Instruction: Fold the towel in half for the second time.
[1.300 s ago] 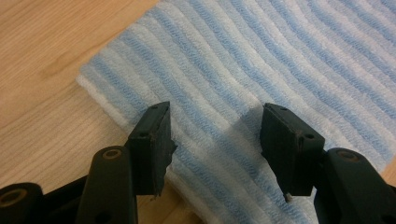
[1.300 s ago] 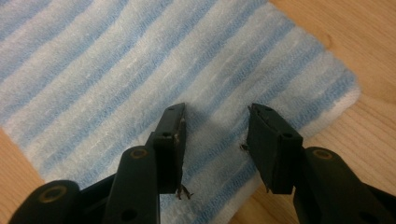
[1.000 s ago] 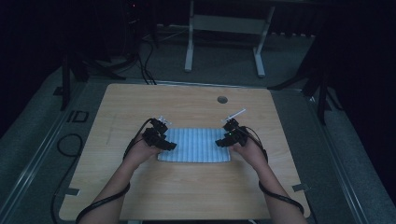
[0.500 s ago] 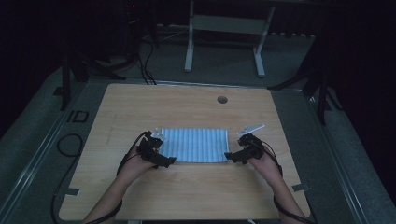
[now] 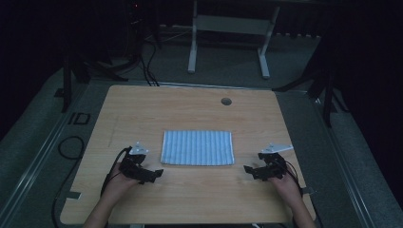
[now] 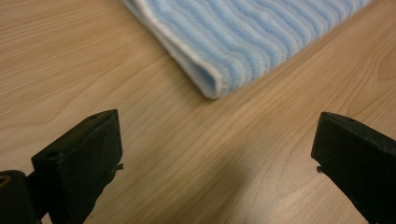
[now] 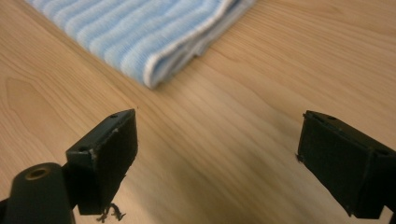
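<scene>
Here the folded blue-striped cloth [image 5: 197, 147] lies flat near the middle of the table [image 5: 190, 114], with a gripper off each near corner. The left gripper [image 5: 154, 174] sits just below the cloth's near left corner, its fingers [image 6: 79, 158] spread wide over bare wood with nothing between them; they have just been opening. The right gripper [image 5: 248, 170] sits off the near right corner, its fingers [image 7: 105, 154] likewise wide and empty, also just opened. Both gripper views show a cloth [image 6: 243, 42] corner ahead of the fingers, apart from them. Neither gripper touches the cloth [image 7: 140, 32].
</scene>
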Motion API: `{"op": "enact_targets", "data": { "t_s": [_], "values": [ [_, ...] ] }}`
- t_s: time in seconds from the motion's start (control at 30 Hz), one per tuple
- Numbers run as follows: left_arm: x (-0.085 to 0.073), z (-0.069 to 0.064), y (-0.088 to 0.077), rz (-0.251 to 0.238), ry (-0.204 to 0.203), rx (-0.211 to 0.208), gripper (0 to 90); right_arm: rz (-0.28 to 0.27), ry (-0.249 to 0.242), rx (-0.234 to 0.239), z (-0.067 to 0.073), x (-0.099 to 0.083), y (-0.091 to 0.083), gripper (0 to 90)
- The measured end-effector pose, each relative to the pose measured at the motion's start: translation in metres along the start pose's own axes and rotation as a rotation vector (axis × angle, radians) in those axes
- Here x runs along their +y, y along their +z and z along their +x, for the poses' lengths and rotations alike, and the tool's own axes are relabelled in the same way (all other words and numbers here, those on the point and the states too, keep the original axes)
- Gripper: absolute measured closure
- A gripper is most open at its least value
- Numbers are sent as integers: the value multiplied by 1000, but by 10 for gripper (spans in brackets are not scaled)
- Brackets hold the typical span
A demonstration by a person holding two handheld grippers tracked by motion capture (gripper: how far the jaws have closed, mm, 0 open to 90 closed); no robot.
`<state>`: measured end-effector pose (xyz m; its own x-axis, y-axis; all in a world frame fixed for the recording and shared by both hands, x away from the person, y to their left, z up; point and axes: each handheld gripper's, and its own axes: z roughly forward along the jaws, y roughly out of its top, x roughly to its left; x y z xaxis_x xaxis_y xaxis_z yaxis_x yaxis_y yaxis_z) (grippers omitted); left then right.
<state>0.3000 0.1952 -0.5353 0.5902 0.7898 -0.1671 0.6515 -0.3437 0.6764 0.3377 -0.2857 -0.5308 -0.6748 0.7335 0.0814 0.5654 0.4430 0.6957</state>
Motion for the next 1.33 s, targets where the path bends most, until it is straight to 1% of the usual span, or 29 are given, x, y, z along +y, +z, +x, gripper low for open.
{"op": "enact_targets", "data": {
  "t_s": [0.03, 0.07, 0.13, 0.2, 0.23, 0.3, 0.37, 0.43, 0.5, 0.6, 0.63, 0.67, 0.7, 0.77, 0.8, 0.9, 0.97, 1.03, 1.13, 1.23, 1.33],
  "values": [
    [-3, 2, -3, -5, -5, 9, 18, -5, 4, -3, -1, -3, -2, 114],
    [-6, 3, -5, -12, -7, 18, 18, -15, 7, -25, -2, -7, -6, 105],
    [-10, 5, -9, -37, -25, 26, 18, -49, 14, -64, -3, -14, -15, 106],
    [-16, 6, -11, -65, -27, 18, 18, -87, 28, -87, -6, -19, -24, 106],
    [-18, 6, -11, -66, -25, 26, 18, -100, 35, -96, -7, -22, -28, 105],
    [-22, 5, -10, -56, -15, 29, 18, -102, 51, -108, -8, -27, -34, 105],
    [-26, 5, -10, -42, -22, 31, 18, -96, 55, -121, -9, -32, -38, 105],
    [-30, 6, -11, -46, -31, 31, 18, -95, 61, -125, -10, -36, -42, 106],
    [-33, 7, -12, -62, -46, 48, 18, -100, 64, -147, -11, -40, -46, 106],
    [-36, 8, -16, -73, -53, 60, 18, -122, 78, -160, -11, -44, -50, 105],
    [-37, 9, -17, -77, -55, 71, 18, -129, 82, -163, -12, -45, -51, 105],
    [-38, 9, -19, -83, -58, 84, 18, -137, 93, -155, -12, -46, -52, 105],
    [-40, 11, -20, -89, -62, 84, 18, -143, 103, -144, -12, -47, -52, 105],
    [-44, 14, -22, -95, -78, 99, 18, -139, 91, -161, -12, -47, -51, 105],
    [-45, 15, -23, -102, -81, 103, 18, -140, 92, -160, -12, -48, -50, 106],
    [-49, 18, -25, -123, -104, 104, 18, -128, 82, -156, -12, -48, -49, 106],
    [-49, 20, -26, -130, -123, 94, 18, -126, 82, -157, -12, -48, -49, 106],
    [-50, 20, -26, -130, -122, 100, 18, -129, 85, -154, -13, -48, -49, 105],
    [-50, 20, -25, -129, -119, 95, 18, -129, 91, -153, -14, -49, -50, 105],
    [-51, 19, -24, -120, -117, 94, 18, -126, 89, -150, -14, -50, -49, 105],
    [-51, 19, -23, -121, -120, 88, 18, -120, 81, -143, -13, -50, -48, 105]
  ]
}}
